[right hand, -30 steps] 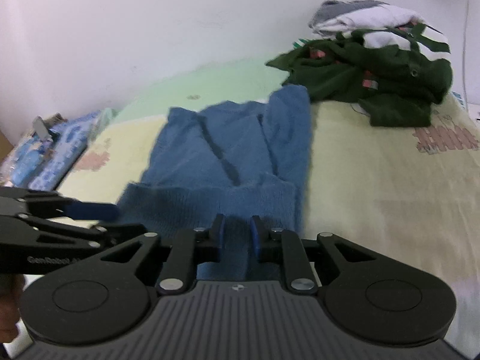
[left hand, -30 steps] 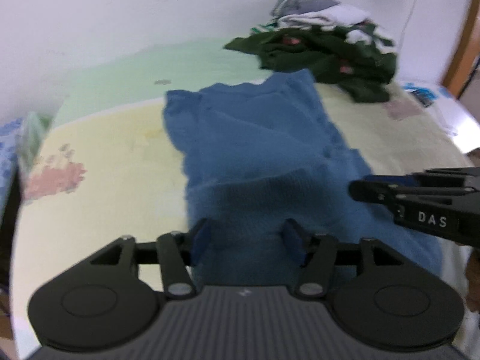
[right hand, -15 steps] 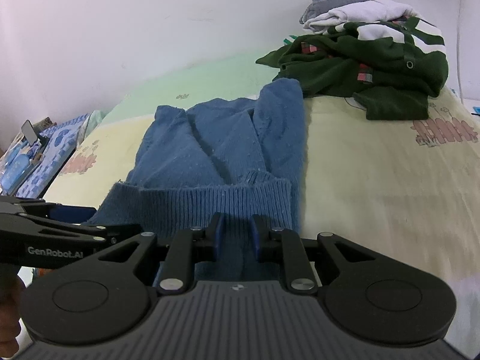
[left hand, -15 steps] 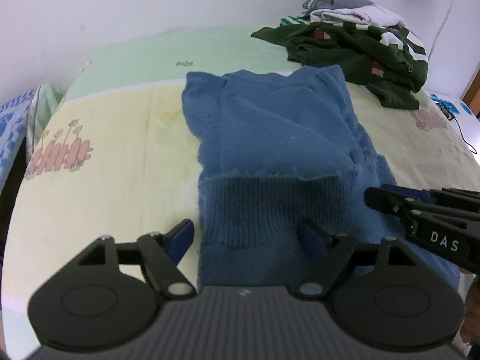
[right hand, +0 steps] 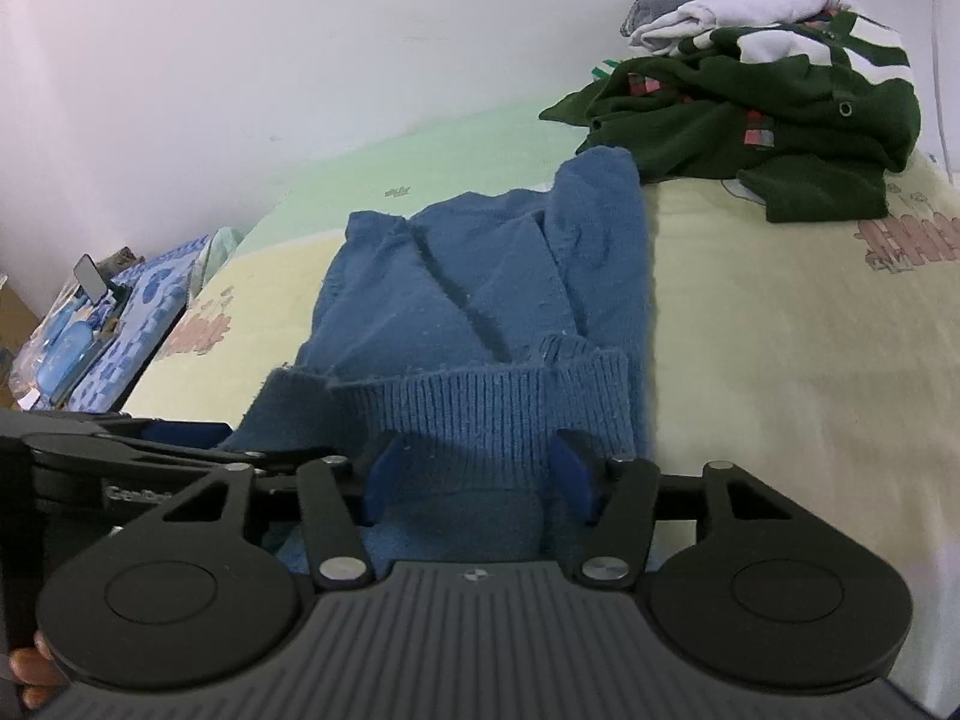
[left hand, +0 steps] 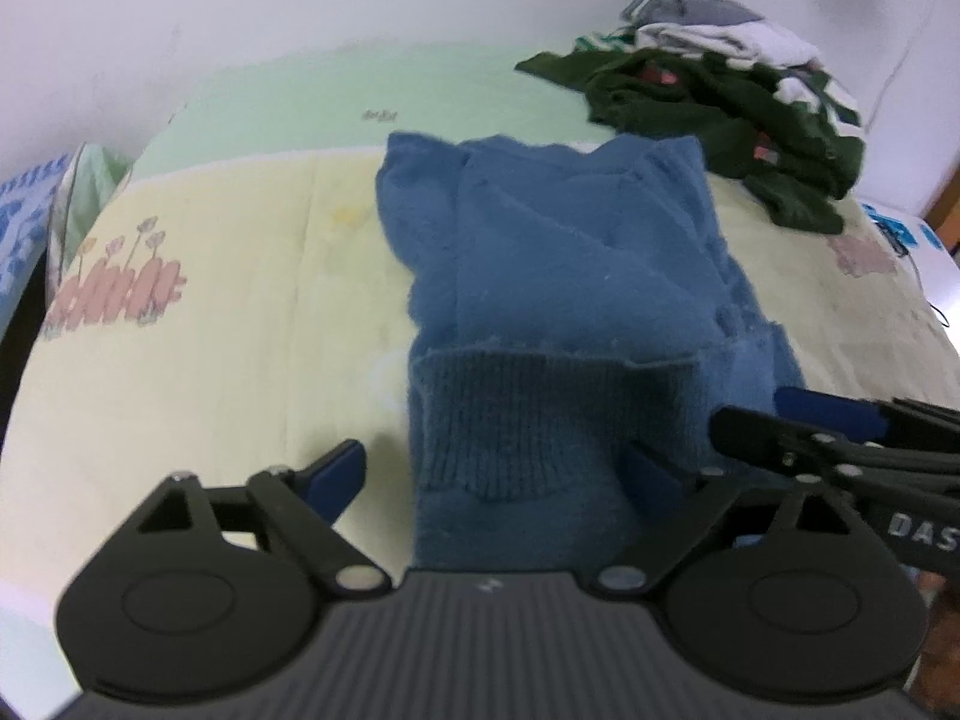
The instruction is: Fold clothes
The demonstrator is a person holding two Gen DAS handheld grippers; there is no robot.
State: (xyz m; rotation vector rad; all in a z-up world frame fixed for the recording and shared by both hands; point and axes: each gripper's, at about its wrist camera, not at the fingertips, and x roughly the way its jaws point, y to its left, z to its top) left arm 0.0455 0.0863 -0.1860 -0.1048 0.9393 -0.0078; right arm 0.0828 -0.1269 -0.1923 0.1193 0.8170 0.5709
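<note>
Blue knitted sweater (left hand: 558, 276), partly folded at mid-bed (left hand: 198, 372), hem turned up toward twelve o'clock; left gripper (left hand: 498, 474) and right gripper (right hand: 474, 474), clenched a second ago, now opening off the ribbing, fold apparently laid.

Left gripper (left hand: 501, 471) pitched down, jaws opening and already wide; blue pads (left hand: 336, 471) stand clear on either side with no squeeze on anything. Right gripper (right hand: 477, 474) also angled down, just beside the left one on its right, jaws opening to a middling gap, pads (right hand: 381, 477) apart and not pressing. A few fingertips of the person's hand (right hand: 30, 669) show at the lower-left edge of the right wrist view.
</note>
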